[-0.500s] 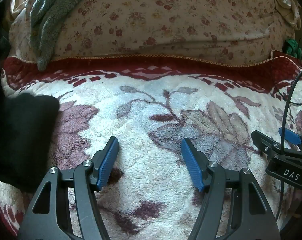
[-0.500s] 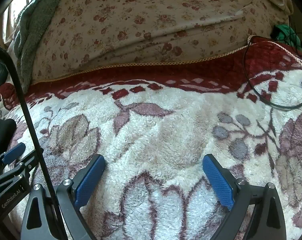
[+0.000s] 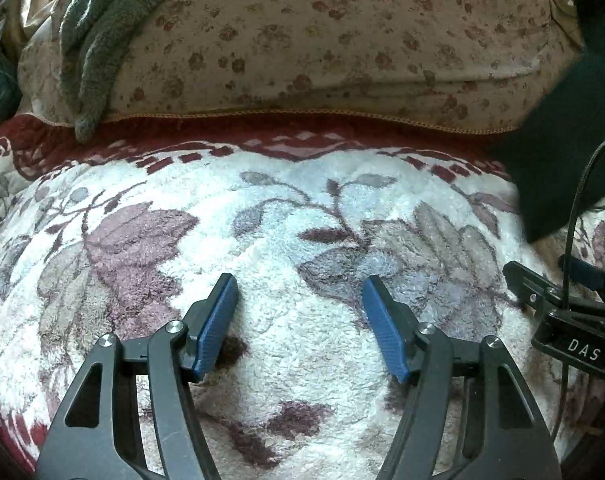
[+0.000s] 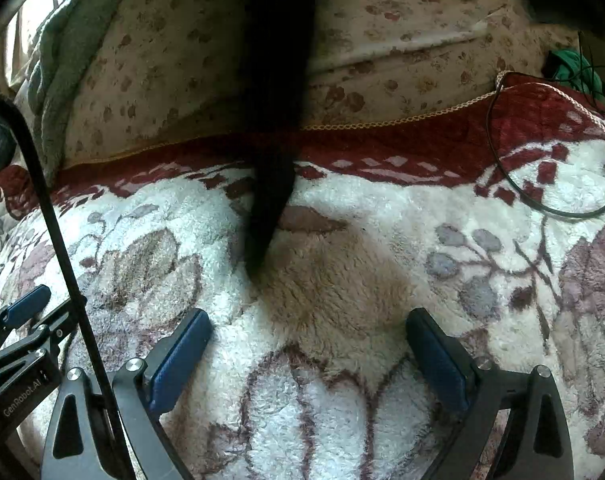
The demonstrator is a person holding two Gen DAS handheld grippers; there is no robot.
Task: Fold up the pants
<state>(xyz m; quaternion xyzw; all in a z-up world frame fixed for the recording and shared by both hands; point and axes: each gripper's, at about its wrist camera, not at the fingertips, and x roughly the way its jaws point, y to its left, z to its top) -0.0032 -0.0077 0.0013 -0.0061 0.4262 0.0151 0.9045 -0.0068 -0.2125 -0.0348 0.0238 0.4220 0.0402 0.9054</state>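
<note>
Black pants (image 4: 276, 80) hang down in mid-air in the right wrist view, their lower tip touching the fleece blanket (image 4: 342, 420) ahead of my right gripper (image 4: 308, 344). In the left wrist view the pants (image 3: 562, 152) are a dark blurred mass at the right edge. My left gripper (image 3: 300, 308) is open and empty, low over the blanket (image 3: 302, 360). My right gripper is open and empty too; it also shows in the left wrist view (image 3: 558, 292). What holds the pants up is out of view.
A floral quilt (image 3: 322, 40) is piled along the back, with a grey-green towel (image 3: 94, 40) draped on its left. A black cable loop (image 4: 542, 184) lies on the blanket at the right. A green item (image 4: 574, 64) sits far right.
The pants were a dark pile at the left of the left wrist view; now they hang in the air in front of the right gripper. Both grippers stay open in place.
</note>
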